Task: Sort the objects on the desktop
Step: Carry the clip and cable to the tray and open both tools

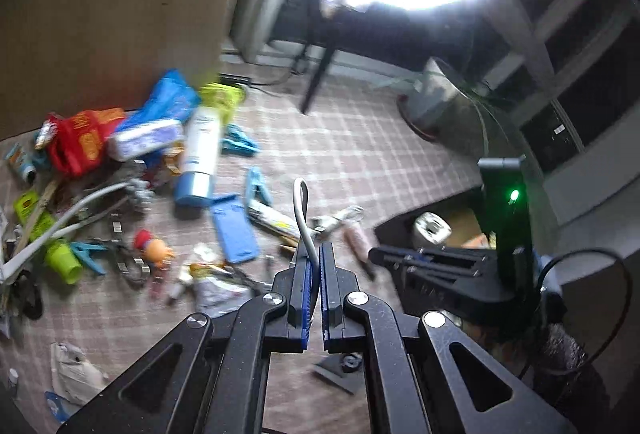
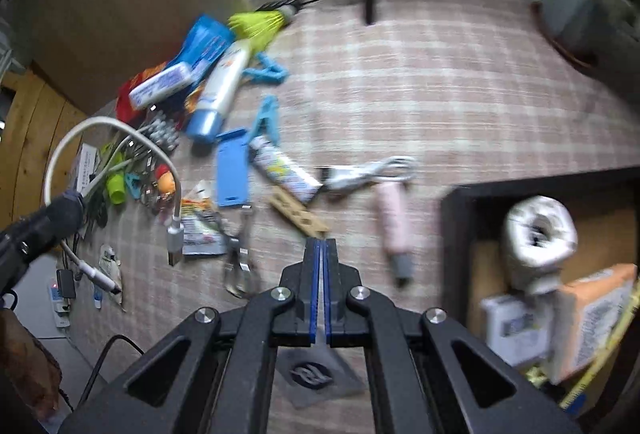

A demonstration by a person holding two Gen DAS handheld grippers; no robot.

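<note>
- The left gripper [image 1: 315, 254] is pinching a white cable [image 1: 306, 222] between its blue pads; the jaws are pressed almost together, with only the cable between them.
- In the left wrist view, the cable rises from the fingertips as a narrow loop, so its long axis there runs along the fingers and points away from the camera.
- In the right wrist view, the same cable [image 2: 64, 154] makes a wide arc above the clutter at the left. Its silver plug end [image 2: 175, 240] hangs down toward the checked tablecloth [image 2: 440, 94].
- The right gripper [image 2: 321, 258] has its jaws pressed together and nothing is between them. It is above the cloth, just beside a wooden clothespin [image 2: 298, 216].
- A white tube with a blue cap [image 2: 220, 90] lies diagonally in the pile, cap toward the camera.
- A blue phone stand [image 2: 233, 170] lies flat beside a smaller printed tube [image 2: 284, 170].
- A pink cylindrical object [image 2: 394, 218] lies with its long axis nearly up and down in the picture, grey end toward the camera; it is blurred, so I cannot tell what it is.
- A dark tray [image 2: 452, 234] at the right holds a white roll [image 2: 538, 230] and an orange box [image 2: 596, 318].
</note>
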